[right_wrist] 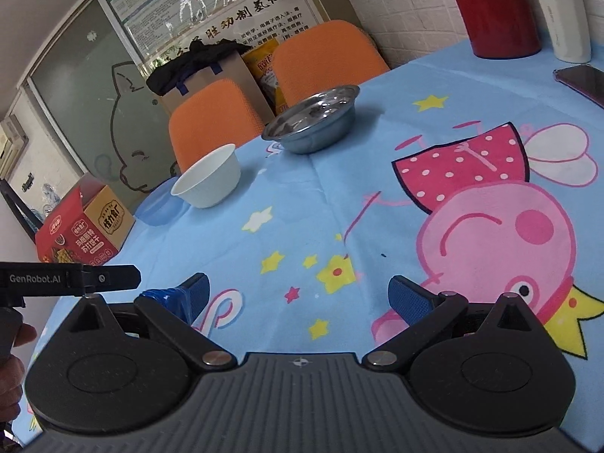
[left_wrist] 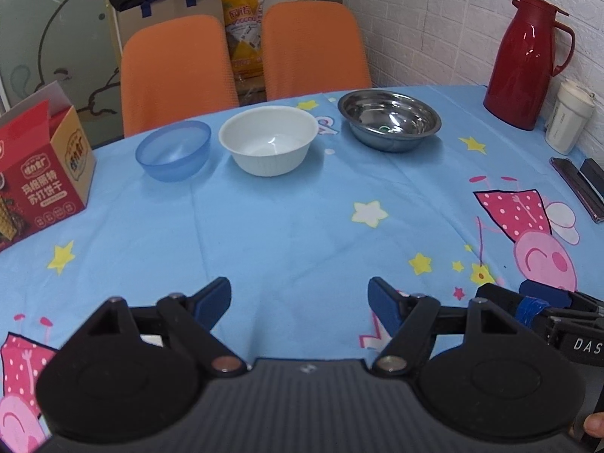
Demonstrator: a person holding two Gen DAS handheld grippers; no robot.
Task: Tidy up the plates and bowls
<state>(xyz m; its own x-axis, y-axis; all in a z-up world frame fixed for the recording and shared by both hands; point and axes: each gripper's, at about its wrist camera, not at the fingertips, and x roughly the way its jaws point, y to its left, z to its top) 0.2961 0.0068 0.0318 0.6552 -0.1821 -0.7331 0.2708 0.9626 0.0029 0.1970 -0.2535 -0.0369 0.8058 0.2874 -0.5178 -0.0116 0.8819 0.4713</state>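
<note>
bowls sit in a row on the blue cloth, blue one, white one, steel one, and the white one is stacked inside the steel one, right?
Not quite. The white bowl is not stacked in the steel bowl; it stands on its own on the cloth, between the steel bowl and the blue bowl. The left wrist view shows clear gaps between all three.
</note>
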